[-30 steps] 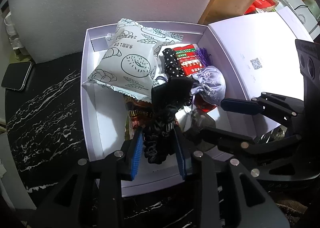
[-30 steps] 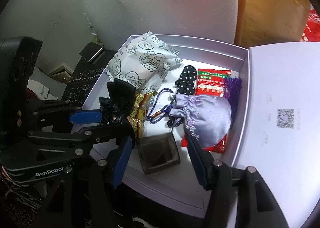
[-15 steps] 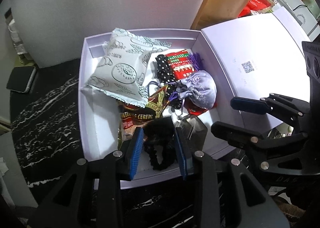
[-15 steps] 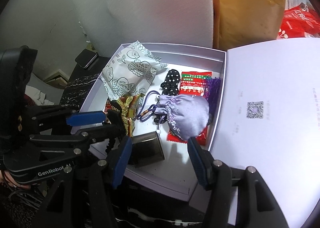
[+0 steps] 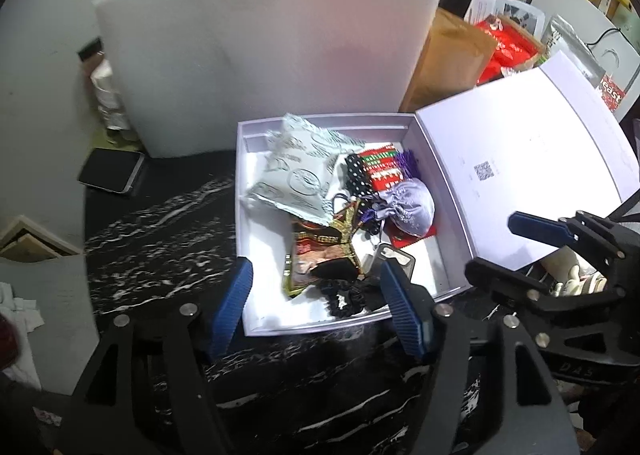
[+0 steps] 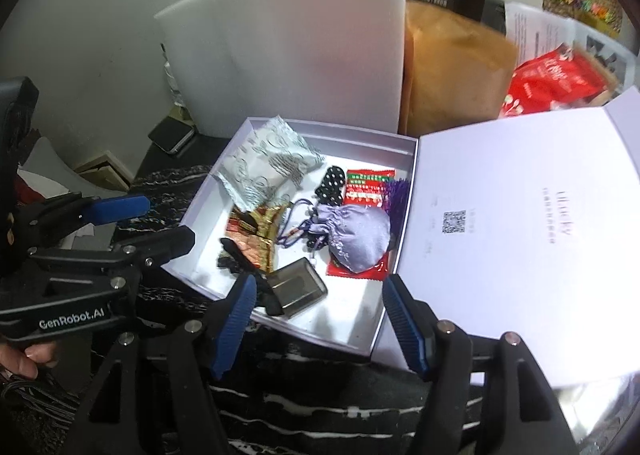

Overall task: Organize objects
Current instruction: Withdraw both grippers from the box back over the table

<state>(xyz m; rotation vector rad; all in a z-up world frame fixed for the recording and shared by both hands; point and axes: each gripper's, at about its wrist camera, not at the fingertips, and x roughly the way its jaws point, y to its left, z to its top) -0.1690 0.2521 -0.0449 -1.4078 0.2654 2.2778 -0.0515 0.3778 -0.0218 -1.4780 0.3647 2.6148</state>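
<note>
Box (image 5: pixel 424 291): on counter, lid open; snack bags, lilac pouch (image 5: pixel 408 207), black scrunchie (image 5: pixel 344 297) at near edge, all inside.
Grippers: my L (image 5: pixel 316 307) & R (image 6: pixel 320 325) both spread, empty, hovering by near edge.
Progress: packing looks done; lid left to close, I reckon.

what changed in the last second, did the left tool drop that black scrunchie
Yes. The left tool let go of the black scrunchie, which now lies at the near edge of the white box, and opened wide while pulling back. The right tool drew back too, still open. The bread packet, purple pouch and the other contents stayed put.
</note>
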